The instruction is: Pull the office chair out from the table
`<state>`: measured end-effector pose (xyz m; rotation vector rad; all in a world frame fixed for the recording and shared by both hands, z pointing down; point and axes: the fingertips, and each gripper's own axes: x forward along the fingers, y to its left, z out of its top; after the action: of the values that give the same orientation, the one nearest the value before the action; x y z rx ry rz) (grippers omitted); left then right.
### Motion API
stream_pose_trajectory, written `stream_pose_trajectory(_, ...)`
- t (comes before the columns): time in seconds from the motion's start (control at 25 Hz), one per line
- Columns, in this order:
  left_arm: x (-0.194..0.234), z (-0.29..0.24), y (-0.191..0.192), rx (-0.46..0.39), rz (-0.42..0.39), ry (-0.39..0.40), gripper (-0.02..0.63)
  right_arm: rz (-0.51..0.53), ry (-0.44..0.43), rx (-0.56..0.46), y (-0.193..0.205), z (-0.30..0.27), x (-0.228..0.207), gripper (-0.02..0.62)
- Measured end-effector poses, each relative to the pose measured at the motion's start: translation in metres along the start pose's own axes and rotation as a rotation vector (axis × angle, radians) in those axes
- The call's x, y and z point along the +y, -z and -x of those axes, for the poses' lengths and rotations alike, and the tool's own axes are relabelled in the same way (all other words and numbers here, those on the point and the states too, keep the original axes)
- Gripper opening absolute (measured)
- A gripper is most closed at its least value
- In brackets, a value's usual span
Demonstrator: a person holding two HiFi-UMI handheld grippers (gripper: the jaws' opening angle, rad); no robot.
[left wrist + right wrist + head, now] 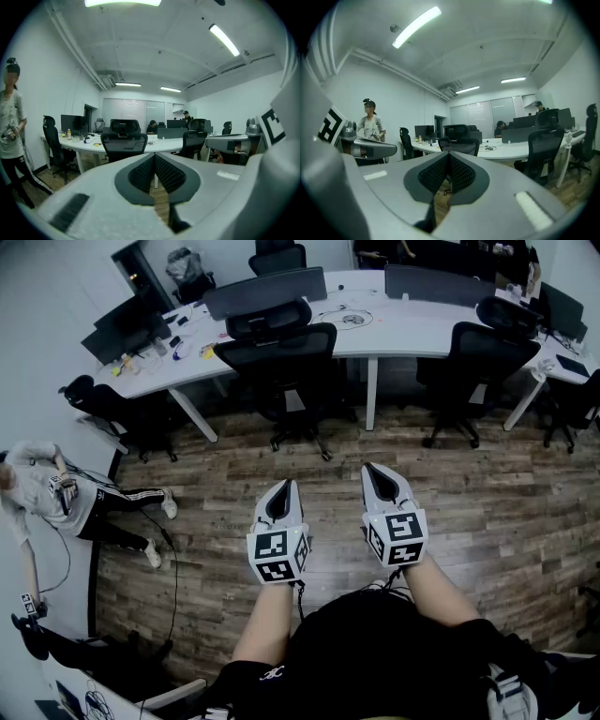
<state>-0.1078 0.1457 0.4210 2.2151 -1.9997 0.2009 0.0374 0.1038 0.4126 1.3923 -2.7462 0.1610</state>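
Both closed tight and empty: left gripper (285,486) and right gripper (372,469) are side by side over the wood floor (487,512), well apart from the office chair (281,357). It's straight ahead, pushed in against the white table (412,332), untouched. A second chair (487,357) is at the same table further right; a person (47,488) stands off left.

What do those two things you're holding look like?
Both are light grey and pointed like beaks. The left gripper and right gripper each carry a white cube with black square markers. Their fingers have dark ribbed pads. The person wears black clothes.
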Motion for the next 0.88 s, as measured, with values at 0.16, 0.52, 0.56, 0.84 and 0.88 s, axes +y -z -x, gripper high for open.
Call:
stream_pose_trajectory(0.16, -0.014, -0.009, 0.001, 0.002, -0.003, -0.001, 0.009, 0.001, 0.003, -0.007, 0.002, 0.002, -0.016, 0.008)
stream_pose_trajectory(0.52, -0.043, -0.043, 0.0, -0.002, -0.003, -0.029, 0.009, 0.039, -0.026, -0.019, 0.003, 0.0, -0.056, 0.009)
stream_pose_trajectory(0.56, -0.048, -0.047, -0.001, -0.005, -0.001, -0.034, 0.009, 0.043, -0.033, -0.018, 0.002, -0.001, -0.062, 0.009)
stream_pose_trajectory(0.84, -0.071, -0.073, 0.005, 0.006, -0.016, -0.057, 0.009, 0.046, -0.053, -0.01, 0.004, -0.016, -0.098, 0.009)
stream_pose_trajectory(0.88, -0.07, -0.076, 0.006, 0.009, -0.022, -0.064, 0.009, 0.043, -0.056, -0.01, 0.004, -0.019, -0.101, 0.009)
